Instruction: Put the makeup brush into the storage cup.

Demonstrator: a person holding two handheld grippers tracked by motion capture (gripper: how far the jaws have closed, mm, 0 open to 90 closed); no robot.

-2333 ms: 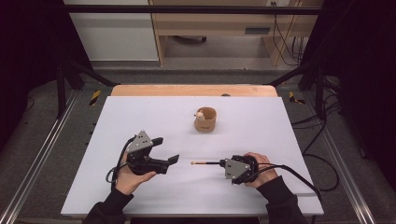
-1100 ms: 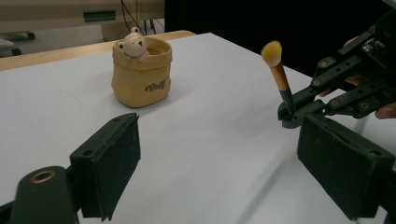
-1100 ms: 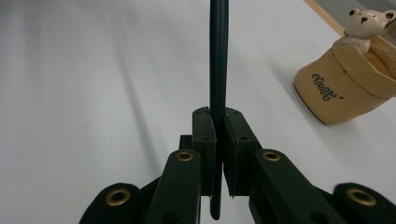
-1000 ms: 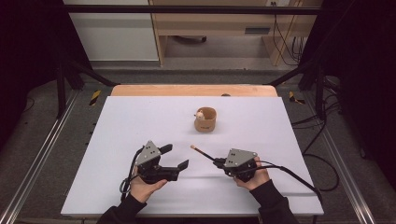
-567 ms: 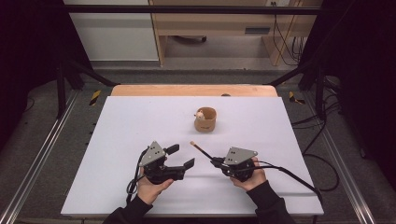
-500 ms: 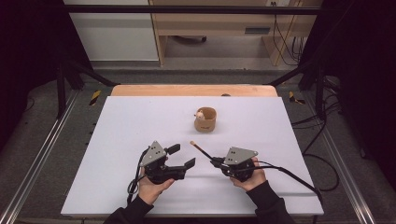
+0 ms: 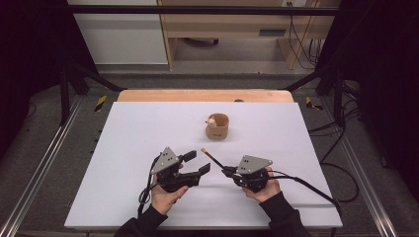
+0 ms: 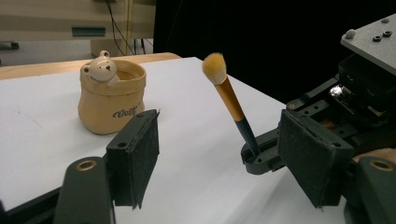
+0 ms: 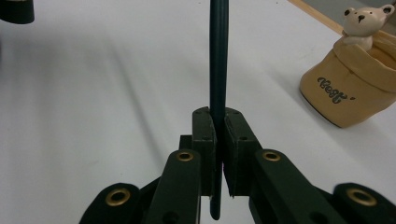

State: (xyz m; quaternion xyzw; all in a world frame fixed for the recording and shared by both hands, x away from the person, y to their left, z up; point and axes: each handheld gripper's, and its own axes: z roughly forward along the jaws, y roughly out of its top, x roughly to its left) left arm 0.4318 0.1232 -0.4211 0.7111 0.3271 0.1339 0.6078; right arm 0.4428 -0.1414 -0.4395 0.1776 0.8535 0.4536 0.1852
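White table (image 7: pixel 128 148), brush (image 7: pixel 212 159) in right gripper (image 7: pixel 228 172) beside empty, closing left gripper (image 7: pixel 197 164).

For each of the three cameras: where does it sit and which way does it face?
High view: above the near table edge, facing forward and down; both hands, left gripper, right gripper.
Left gripper view: rides the left gripper, past its open fingers toward brush and pot.
Right gripper view: along fingers clamping the brush handle.
All share brush and pot.
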